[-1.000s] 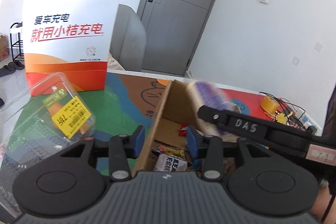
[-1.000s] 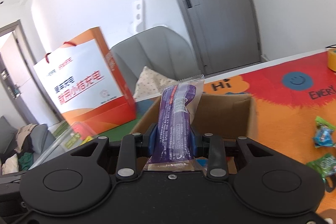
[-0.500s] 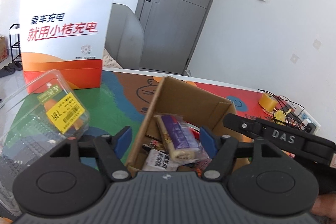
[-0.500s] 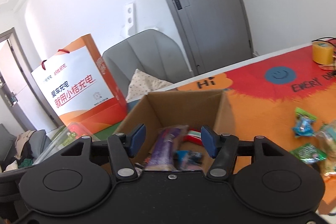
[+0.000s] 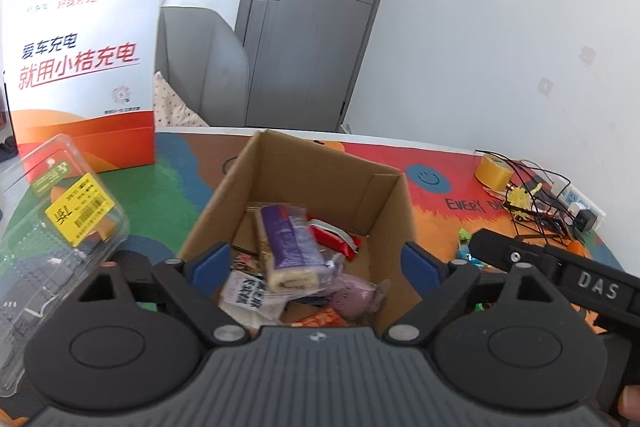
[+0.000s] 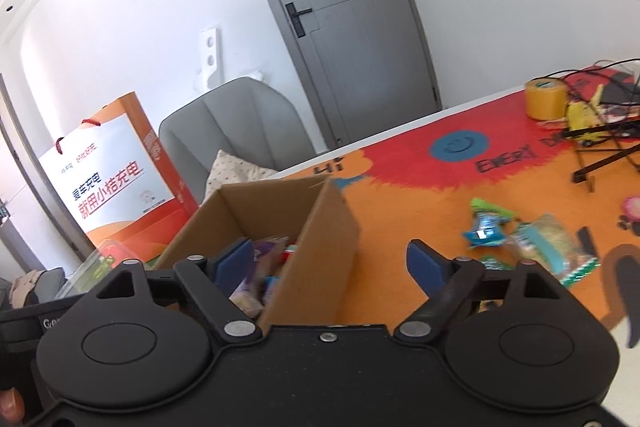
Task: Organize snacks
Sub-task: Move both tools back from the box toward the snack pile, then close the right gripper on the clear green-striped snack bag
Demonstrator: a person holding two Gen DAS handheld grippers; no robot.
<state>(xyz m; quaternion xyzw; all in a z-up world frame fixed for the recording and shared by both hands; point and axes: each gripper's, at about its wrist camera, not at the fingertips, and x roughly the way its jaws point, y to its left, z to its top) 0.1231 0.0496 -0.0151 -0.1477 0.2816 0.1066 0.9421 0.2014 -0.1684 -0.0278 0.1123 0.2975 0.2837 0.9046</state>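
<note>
An open cardboard box (image 5: 304, 167) stands on the colourful table mat and holds several snack packs. A purple-wrapped cake roll (image 5: 286, 239) lies on top of them. My left gripper (image 5: 316, 263) is open and empty, hovering over the box's near side. My right gripper (image 6: 332, 259) is open and empty, over the box's right wall (image 6: 320, 227); its body shows in the left wrist view (image 5: 560, 267). Loose snacks lie on the mat to the right: a blue and green pack (image 6: 486, 227) and a clear pack of biscuits (image 6: 552, 247).
A clear plastic clamshell with a yellow label (image 5: 60, 227) sits left of the box. An orange and white paper bag (image 5: 80, 67) stands behind it. A tape roll (image 6: 546, 99) and tangled cables (image 6: 600, 123) lie at the far right. A grey chair (image 6: 236, 135) stands beyond the table.
My right gripper opened and dropped the purple cake roll into the box, then swung right. My left gripper opened wider and moved over the box.
</note>
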